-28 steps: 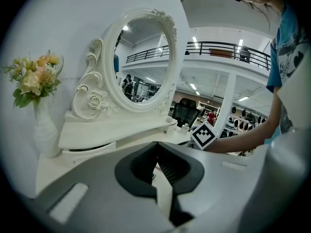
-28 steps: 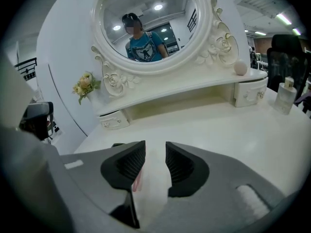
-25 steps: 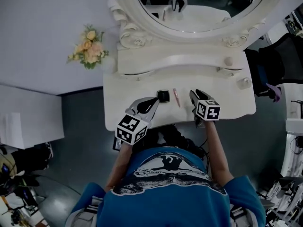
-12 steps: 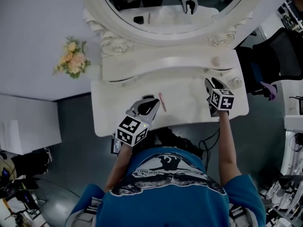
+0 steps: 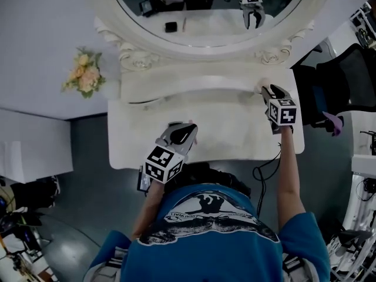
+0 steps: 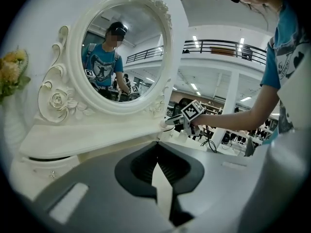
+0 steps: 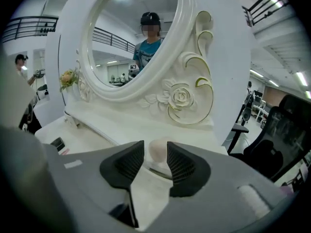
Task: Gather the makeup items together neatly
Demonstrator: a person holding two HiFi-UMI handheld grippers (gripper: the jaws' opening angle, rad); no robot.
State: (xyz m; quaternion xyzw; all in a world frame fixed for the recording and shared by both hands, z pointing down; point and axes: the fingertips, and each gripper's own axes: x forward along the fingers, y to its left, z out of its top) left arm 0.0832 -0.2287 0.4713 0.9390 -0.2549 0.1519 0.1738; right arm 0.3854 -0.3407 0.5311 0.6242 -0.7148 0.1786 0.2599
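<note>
The right gripper (image 7: 155, 150), its fingers apart, is bracketing a pale egg-shaped makeup sponge (image 7: 157, 157) sitting on the bench (image 5: 235, 137) below the right edge of the mirror (image 7: 187, 98). Soft, light and probably prone to rolling, the sponge is calling for a gentle pinch across its widest part. The left gripper (image 6: 156, 152) is holding its fingers together.

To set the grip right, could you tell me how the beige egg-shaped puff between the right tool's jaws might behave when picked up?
The egg-shaped puff looks matte and spongy, so it would probably squash and feel light. Being rounded, it may roll if dropped. It rests on a small white stand, which might tip or come along.
</note>
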